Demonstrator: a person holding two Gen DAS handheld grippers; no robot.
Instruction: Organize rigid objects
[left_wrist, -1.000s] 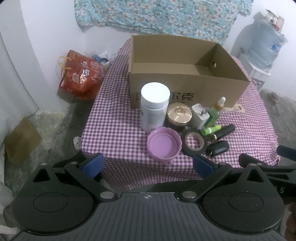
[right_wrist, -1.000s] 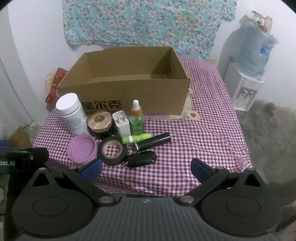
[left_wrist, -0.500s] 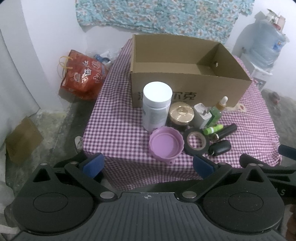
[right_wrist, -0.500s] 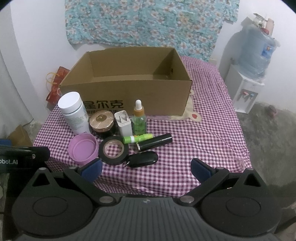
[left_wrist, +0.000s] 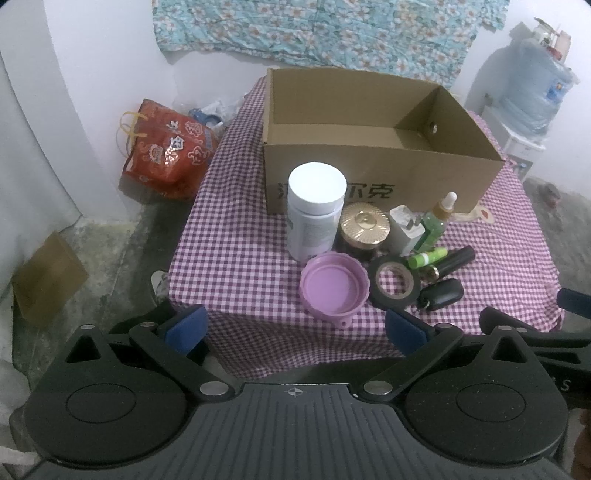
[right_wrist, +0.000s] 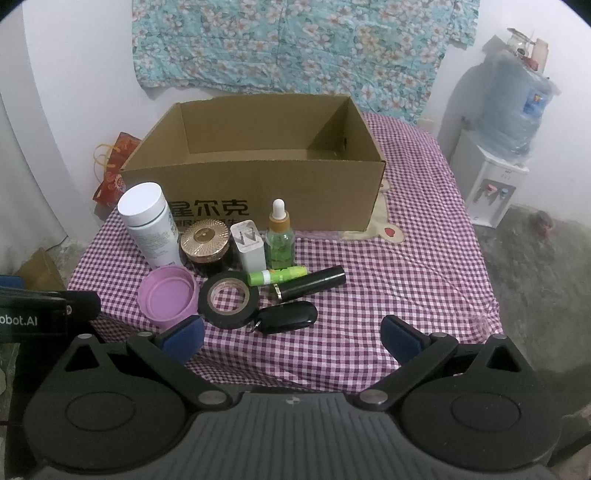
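An open cardboard box (right_wrist: 255, 199) stands on the purple checked table (right_wrist: 424, 258). In front of it cluster a white bottle (right_wrist: 149, 225), a gold-lidded jar (right_wrist: 205, 240), a white charger (right_wrist: 248, 246), a green dropper bottle (right_wrist: 280, 240), a green tube (right_wrist: 277, 276), a black tube (right_wrist: 314, 282), a tape roll (right_wrist: 229, 301), a black key fob (right_wrist: 286, 317) and a purple cup (right_wrist: 168, 295). My left gripper (left_wrist: 295, 328) is open, short of the purple cup (left_wrist: 334, 290). My right gripper (right_wrist: 291, 336) is open, just short of the key fob.
A red bag (left_wrist: 166, 155) and a brown cardboard piece (left_wrist: 48, 278) lie on the floor left of the table. A water dispenser (right_wrist: 498, 158) stands at the right wall. Floral cloth (right_wrist: 295, 44) hangs behind the box.
Both grippers have drifted slightly forward and up toward the table; the objects have not moved and both grippers stay open.
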